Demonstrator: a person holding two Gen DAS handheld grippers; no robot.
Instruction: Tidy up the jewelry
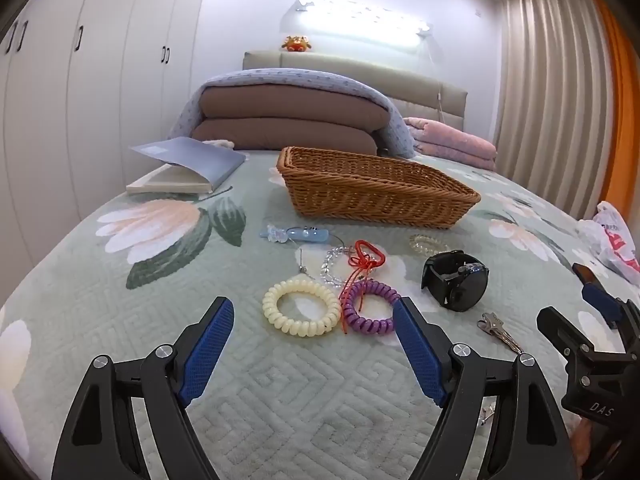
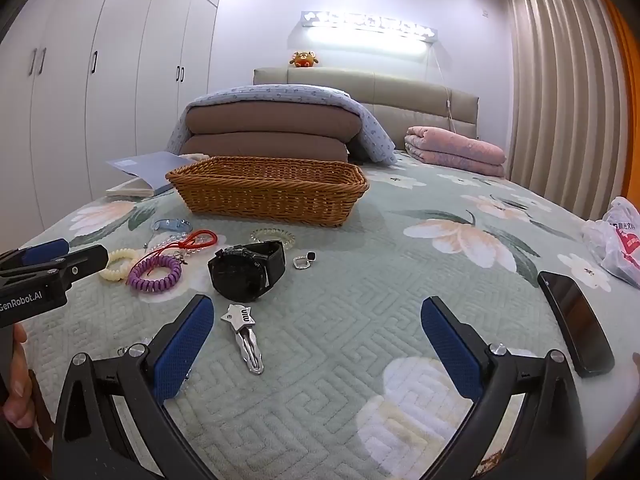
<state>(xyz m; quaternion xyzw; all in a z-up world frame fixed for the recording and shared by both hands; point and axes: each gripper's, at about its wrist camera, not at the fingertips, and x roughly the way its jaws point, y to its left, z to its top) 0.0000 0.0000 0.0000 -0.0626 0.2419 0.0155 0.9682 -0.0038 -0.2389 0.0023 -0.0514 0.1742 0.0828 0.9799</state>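
You are working in a home bedroom: the surface before you is a bed (image 2: pixel 400 280) under a floral quilted cover, backed by a padded headboard (image 2: pixel 380 92) with a plush toy (image 2: pixel 304 59) on top. Folded quilts (image 2: pixel 272 128), white wardrobe doors (image 2: pixel 100 80) along one wall and pleated curtains (image 2: pixel 560 80) confirm it.

The bed (image 2: pixel 360 340) wears a quilted, matt, plush-looking cloth with a stitched maze texture. The basket (image 2: pixel 268 196) is woven wicker, ribbed and semi-matt. The coil bands, cream (image 1: pixel 302 307) and purple (image 1: pixel 370 307), look like glossy plastic. The watch (image 2: pixel 248 266) is matt black; at its 6 o'clock, the clip (image 2: pixel 246 334) is shiny metal. Each tool's pads (image 2: pixel 182 346) are blue and finely textured.
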